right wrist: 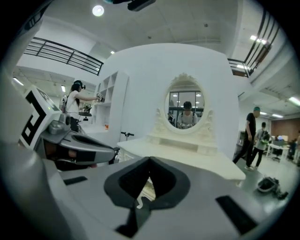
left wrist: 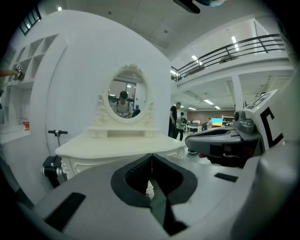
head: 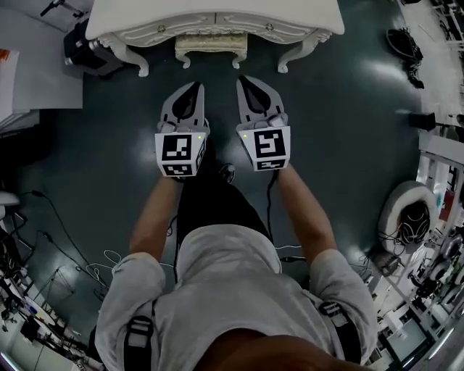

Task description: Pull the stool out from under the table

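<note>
The cream stool (head: 210, 45) stands tucked between the carved legs of the white dressing table (head: 217, 16), its seat edge just showing at the table's front. Both grippers are held side by side over the dark floor, short of the table and pointing at it. My left gripper (head: 197, 87) is shut with nothing in it, and so is my right gripper (head: 242, 80). In the left gripper view the shut jaws (left wrist: 151, 157) face the table (left wrist: 117, 146) and its oval mirror (left wrist: 127, 97). The right gripper view shows the same table (right wrist: 197, 159) beyond its shut jaws (right wrist: 150, 161).
A black wheeled machine (head: 81, 49) sits by the table's left legs, next to a white platform (head: 40, 69). Cables (head: 80, 261) trail over the floor at lower left. A round white object (head: 409, 214) and shelving crowd the right side. People stand far off (right wrist: 251, 136).
</note>
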`<state>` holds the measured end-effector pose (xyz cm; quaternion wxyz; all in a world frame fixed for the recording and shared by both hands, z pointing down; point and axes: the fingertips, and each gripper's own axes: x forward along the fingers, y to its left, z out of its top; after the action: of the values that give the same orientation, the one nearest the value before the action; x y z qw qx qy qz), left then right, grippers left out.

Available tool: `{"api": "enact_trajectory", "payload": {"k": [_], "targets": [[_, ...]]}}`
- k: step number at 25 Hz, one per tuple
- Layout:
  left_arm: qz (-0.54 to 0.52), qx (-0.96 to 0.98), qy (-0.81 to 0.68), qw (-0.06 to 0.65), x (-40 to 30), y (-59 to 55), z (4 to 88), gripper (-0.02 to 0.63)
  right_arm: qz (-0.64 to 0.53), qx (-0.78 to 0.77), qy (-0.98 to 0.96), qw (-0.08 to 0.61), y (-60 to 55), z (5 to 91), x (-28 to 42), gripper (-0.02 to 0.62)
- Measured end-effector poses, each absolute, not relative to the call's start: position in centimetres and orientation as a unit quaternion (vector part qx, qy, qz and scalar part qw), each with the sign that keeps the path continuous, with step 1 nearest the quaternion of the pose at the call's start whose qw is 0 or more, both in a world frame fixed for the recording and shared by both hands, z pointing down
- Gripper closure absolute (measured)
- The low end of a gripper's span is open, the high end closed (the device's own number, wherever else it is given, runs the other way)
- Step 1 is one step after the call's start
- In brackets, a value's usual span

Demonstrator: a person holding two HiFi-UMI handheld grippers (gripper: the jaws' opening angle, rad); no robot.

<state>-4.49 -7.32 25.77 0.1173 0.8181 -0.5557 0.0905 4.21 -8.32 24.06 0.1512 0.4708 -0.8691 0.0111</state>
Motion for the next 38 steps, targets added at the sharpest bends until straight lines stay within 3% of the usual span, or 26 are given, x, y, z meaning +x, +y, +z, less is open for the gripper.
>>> {"api": "enact_trajectory", "payload": {"k": [17, 25, 38], "targets": [[0.142, 0.799, -0.560, 0.169, -9.2, -17.3, 45.9, 0.600, 0.088, 0.490, -0.845, 0.194, -18.1, 45.4, 5.2, 0.580], [0.191, 0.795, -0.560, 0.135, -11.3, -24.0, 54.8, 0.600, 0.117, 0.496, -0.831, 0.221, -24.4, 54.2, 6.5, 0.580], [0.172, 0.777, -0.588, 0.148, -13.6, -27.4, 68.3, 0.598, 0.099, 0.507, -0.820, 0.247, -26.7, 66.8, 9.3, 0.578]]}}
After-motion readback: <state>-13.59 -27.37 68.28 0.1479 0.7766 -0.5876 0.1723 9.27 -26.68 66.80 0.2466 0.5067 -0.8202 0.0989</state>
